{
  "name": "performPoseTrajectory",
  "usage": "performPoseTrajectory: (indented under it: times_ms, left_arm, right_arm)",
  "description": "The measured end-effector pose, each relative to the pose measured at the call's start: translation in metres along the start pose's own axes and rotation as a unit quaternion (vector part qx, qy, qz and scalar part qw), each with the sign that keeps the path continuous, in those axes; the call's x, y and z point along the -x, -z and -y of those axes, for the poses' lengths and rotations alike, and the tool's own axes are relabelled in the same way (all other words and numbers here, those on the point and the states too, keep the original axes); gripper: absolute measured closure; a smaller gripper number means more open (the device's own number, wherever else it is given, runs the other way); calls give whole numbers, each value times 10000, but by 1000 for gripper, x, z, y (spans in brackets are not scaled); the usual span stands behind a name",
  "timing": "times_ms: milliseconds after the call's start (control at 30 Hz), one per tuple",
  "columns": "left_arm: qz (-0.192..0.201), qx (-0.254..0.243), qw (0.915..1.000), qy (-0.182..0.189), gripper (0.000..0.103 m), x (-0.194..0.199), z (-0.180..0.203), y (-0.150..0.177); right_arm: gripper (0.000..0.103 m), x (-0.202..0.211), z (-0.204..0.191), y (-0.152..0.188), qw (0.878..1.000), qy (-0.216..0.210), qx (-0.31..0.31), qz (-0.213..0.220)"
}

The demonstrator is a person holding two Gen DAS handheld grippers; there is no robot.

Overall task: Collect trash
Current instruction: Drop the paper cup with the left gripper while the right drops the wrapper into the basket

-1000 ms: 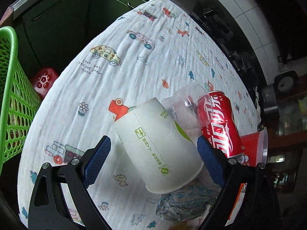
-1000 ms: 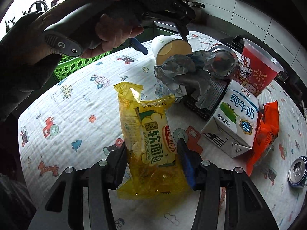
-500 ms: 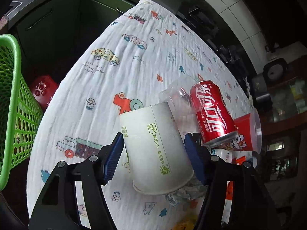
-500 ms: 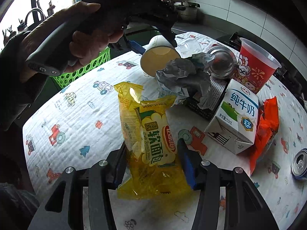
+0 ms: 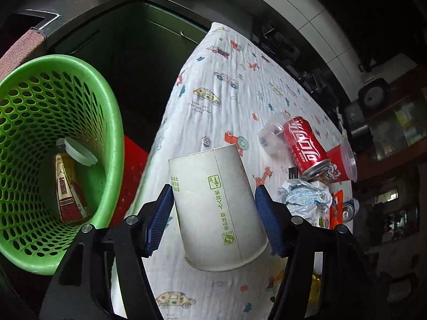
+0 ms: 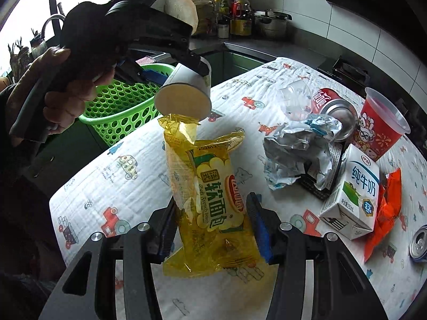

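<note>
My left gripper (image 5: 213,213) is shut on a white paper cup (image 5: 210,176), blue pads pressing its sides. It hangs tilted above the table's left edge, close to the green mesh basket (image 5: 112,122). In the right wrist view the cup (image 6: 184,101) shows its base, held in the air by a hand in front of the basket (image 6: 112,106). My right gripper (image 6: 214,226) is shut on a yellow bread wrapper (image 6: 210,186), whose top end stands up off the cloth.
A labelled bottle (image 5: 68,189) lies inside the basket. On the car-print cloth (image 5: 226,93) lie a red cola can (image 5: 304,146), a clear cup (image 5: 272,136), a red plastic cup (image 6: 379,122), crumpled paper (image 6: 299,144), a milk carton (image 6: 355,194), an orange wrapper (image 6: 387,205) and a second can (image 6: 421,242).
The left gripper closed on the paper cup, lifted it off the cloth and carried it left to the basket. The right gripper rose a little with the yellow wrapper.
</note>
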State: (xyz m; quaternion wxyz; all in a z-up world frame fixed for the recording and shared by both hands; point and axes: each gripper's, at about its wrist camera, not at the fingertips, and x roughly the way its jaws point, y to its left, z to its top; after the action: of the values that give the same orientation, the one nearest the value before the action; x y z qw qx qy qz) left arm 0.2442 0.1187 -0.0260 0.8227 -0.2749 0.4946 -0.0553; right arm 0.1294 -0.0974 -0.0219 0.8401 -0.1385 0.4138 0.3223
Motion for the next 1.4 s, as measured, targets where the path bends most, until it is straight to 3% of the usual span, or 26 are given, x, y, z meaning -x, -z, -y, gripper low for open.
performPoseTrajectory:
  times_ms: [300, 467, 667, 1167, 1267, 1333, 1400]
  left_arm:
    - [642, 109, 9936, -920, 41, 71, -93, -18]
    - [661, 319, 9865, -1466, 40, 76, -147, -24]
    - [568, 458, 9812, -1789, 38, 69, -183, -21]
    - [724, 718, 9801, -1705, 23, 90, -209, -4]
    - [837, 733, 9796, -1675, 20, 99, -208, 0]
    - [906, 712, 9787, -1700, 19, 104, -206, 1]
    - [962, 678, 9777, -1739, 18, 108, -204, 3]
  right_arm:
    - [54, -26, -36, -59, 9995, -254, -17, 169]
    - [54, -49, -57, -94, 9989, -409, 4, 210]
    - [54, -73, -77, -126, 9983, -532, 14, 229]
    - [53, -132, -121, -180, 9974, -699, 20, 148]
    - [44, -143, -126, -185, 9974, -699, -82, 121]
    - [28, -146, -127, -186, 9970, -743, -155, 146]
    - [24, -145, -128, -187, 9969, -732, -179, 209]
